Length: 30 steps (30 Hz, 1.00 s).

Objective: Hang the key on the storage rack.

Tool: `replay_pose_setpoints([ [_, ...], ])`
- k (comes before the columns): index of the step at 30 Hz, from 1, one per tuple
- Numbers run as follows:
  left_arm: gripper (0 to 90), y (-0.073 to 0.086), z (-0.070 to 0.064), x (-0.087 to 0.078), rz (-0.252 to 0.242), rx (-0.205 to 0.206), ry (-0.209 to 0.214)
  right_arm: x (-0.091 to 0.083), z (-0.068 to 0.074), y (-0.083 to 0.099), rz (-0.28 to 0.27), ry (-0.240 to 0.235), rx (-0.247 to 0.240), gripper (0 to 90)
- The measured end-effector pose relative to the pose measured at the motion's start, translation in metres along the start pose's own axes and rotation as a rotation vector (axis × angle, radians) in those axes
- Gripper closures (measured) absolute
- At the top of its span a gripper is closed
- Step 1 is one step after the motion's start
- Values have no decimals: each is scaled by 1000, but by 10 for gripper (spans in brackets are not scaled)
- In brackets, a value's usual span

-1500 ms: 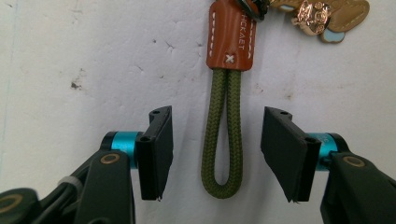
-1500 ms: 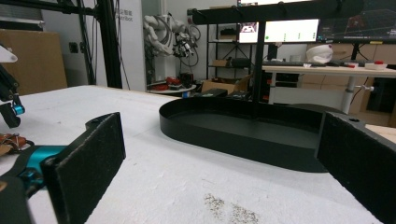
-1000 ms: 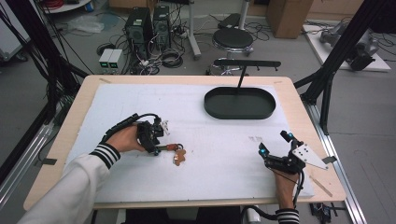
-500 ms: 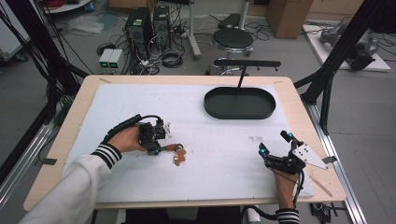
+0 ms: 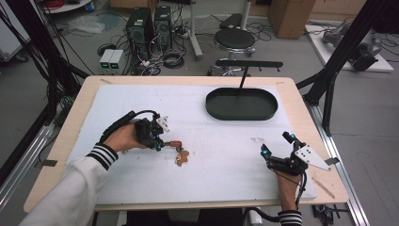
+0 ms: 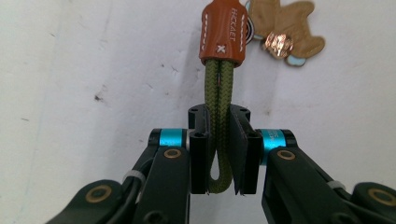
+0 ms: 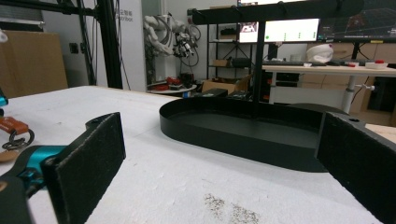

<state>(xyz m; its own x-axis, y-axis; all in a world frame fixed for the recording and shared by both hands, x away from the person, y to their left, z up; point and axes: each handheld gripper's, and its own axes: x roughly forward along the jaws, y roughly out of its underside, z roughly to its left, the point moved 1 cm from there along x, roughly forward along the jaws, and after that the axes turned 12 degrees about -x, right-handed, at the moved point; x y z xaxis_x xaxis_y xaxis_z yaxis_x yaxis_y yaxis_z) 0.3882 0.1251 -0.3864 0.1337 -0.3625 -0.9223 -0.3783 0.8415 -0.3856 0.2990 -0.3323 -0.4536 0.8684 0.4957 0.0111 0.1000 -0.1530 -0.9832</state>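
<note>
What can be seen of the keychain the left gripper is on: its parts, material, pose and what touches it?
The keychain lies flat on the white table cover. It has a doubled olive-green woven cord loop, a stitched orange-brown leather-looking sleeve with embossed lettering, a metal ring, and a flat tan figure-shaped charm with a coppery round stud. The left gripper is shut on the cord loop, with the sleeve and charm extending beyond the jaws. In the high view it sits left of the table's centre.

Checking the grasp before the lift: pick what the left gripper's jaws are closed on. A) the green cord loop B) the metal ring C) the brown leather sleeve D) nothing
A: in the left gripper view the left gripper pinches the green cord loop, below the brown leather sleeve.
</note>
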Motion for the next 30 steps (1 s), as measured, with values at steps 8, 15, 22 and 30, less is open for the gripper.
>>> replay_pose_setpoints([
  [8,795,-1,4,-16,-142,-51,27,1,-4,-1,15,-40,61,7],
  [15,795,-5,4,-31,-279,-70,80,11,-2,-23,33,-146,28,7],
  [22,794,-9,1,-39,-353,-76,120,25,-7,-46,38,-245,44,7],
  [30,794,-18,-3,-42,-441,-74,162,50,-5,-86,72,-394,-41,7],
])
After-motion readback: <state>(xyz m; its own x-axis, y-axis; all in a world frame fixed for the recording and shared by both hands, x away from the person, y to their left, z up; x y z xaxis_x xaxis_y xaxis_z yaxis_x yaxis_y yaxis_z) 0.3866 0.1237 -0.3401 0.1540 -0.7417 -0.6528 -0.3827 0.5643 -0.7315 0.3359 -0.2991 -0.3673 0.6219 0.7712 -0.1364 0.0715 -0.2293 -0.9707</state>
